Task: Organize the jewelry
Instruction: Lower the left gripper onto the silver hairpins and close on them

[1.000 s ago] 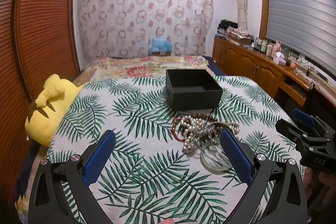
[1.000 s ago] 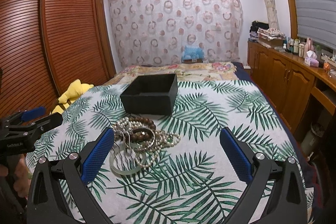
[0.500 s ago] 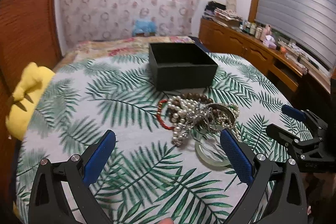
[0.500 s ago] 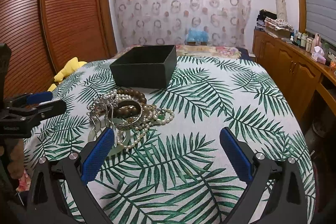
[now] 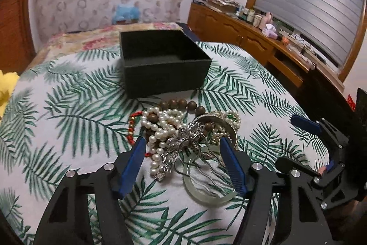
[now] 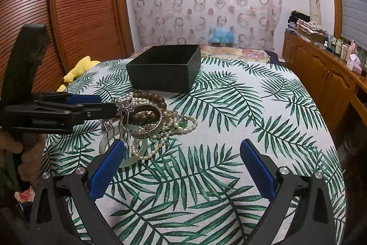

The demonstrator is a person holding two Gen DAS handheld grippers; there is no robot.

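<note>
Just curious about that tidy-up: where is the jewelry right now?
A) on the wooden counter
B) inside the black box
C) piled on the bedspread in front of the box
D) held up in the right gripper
C: the jewelry lies heaped on the bedspread just in front of the box, whose inside looks bare.

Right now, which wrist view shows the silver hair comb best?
The left wrist view: the silver hair comb lies between the open left gripper's blue pads, ornament and wavy prongs on top of the pile. In the right wrist view, the left gripper's arm covers the ornament; only the prongs show.
</note>
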